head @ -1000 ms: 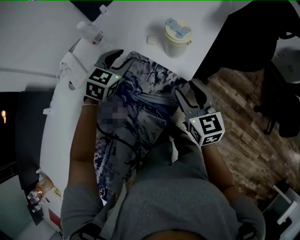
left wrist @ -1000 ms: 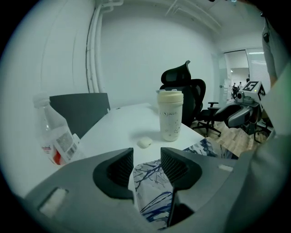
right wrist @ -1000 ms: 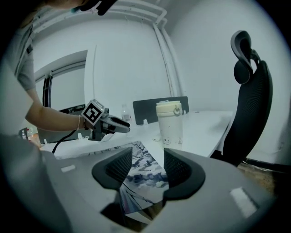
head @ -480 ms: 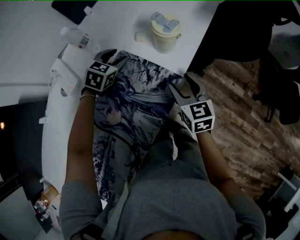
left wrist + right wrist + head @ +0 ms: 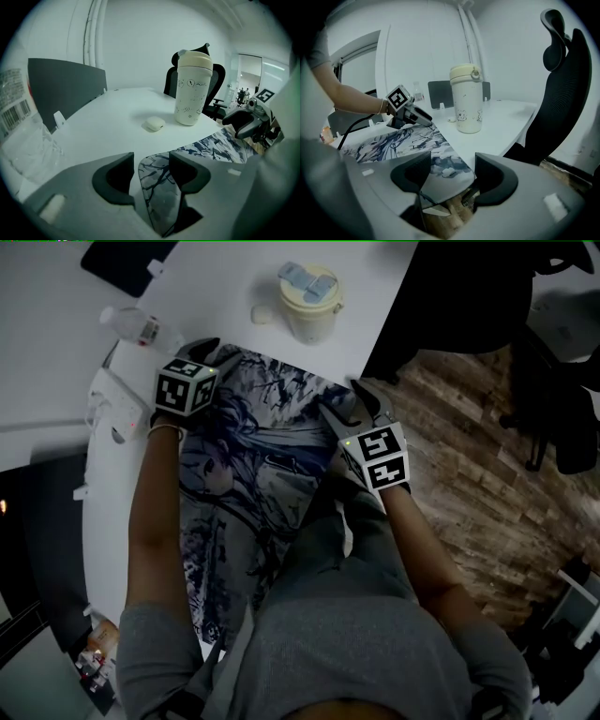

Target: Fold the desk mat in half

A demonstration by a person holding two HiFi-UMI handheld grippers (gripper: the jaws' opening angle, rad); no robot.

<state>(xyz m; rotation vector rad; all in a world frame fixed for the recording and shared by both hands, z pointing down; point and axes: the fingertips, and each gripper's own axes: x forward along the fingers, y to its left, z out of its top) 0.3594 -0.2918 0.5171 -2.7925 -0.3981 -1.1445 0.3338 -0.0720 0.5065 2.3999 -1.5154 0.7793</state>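
thin printed desk mat lies on a smooth white bench. left tool and right tool, jaws just opening and released, straddle its 11 and 1 o'clock corners.

"What lies on the white table?"

"A printed desk mat, its far corners between the jaws of the left gripper and the right gripper. Beyond them stand a cream tumbler and a small white case."

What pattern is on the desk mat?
The mat carries a blue-grey and white drawn illustration with dark branch-like lines, clearest in the head view.
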